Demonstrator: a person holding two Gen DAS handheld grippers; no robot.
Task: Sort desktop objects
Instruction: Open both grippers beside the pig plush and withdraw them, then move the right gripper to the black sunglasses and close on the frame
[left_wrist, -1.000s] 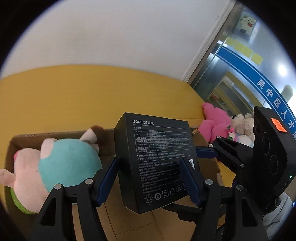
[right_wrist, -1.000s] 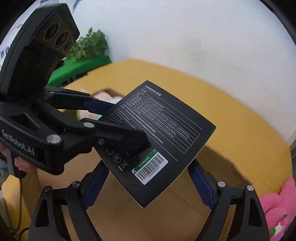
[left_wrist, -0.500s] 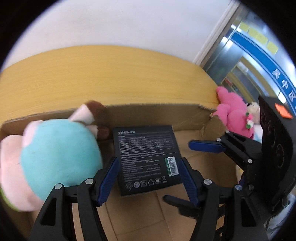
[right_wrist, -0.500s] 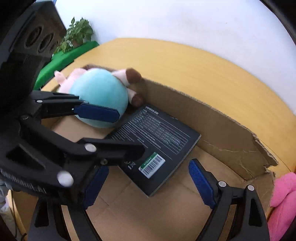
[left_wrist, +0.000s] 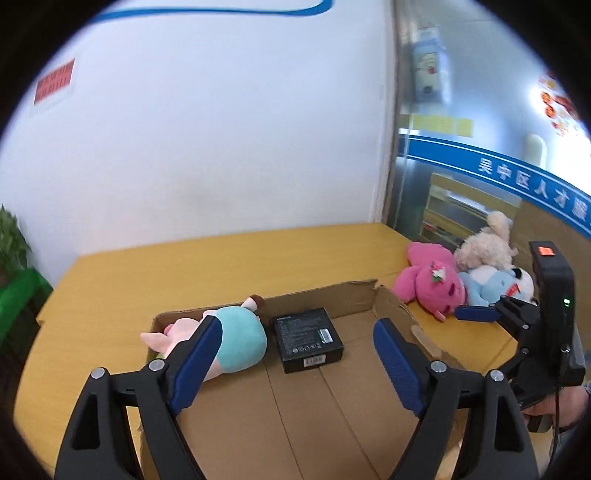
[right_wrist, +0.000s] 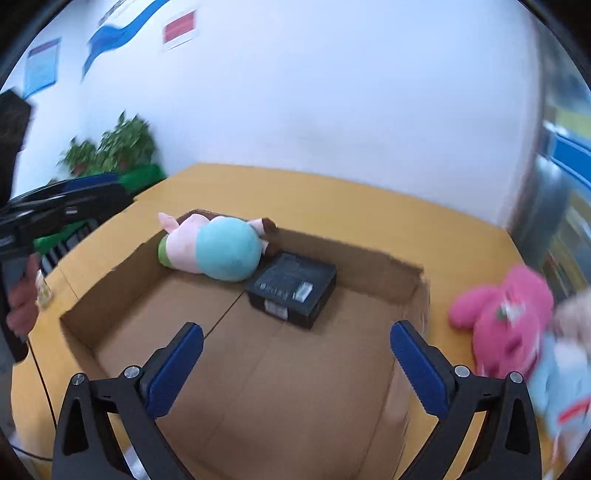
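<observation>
A black product box (left_wrist: 307, 339) lies flat inside the open cardboard box (left_wrist: 354, 293), beside a teal and pink plush pig (left_wrist: 236, 338). Both show in the right wrist view: the black box (right_wrist: 293, 288), the pig (right_wrist: 214, 251), the cardboard box (right_wrist: 110, 280). My left gripper (left_wrist: 293, 363) is open and empty, raised above the near part of the cardboard box. My right gripper (right_wrist: 295, 365) is open and empty, also raised over it. The right gripper shows at the right of the left wrist view (left_wrist: 476, 314).
A pink plush (left_wrist: 428, 286), a cream plush (left_wrist: 484, 251) and a blue and white plush (left_wrist: 498, 284) lie on the yellow table (left_wrist: 184, 273) right of the cardboard box. The pink plush shows in the right wrist view (right_wrist: 506, 317). Potted plants (right_wrist: 110, 147) stand at the left.
The black box was held by my left gripper, then set down in the cardboard box and let go. Both grippers have pulled up and back, away from it.
</observation>
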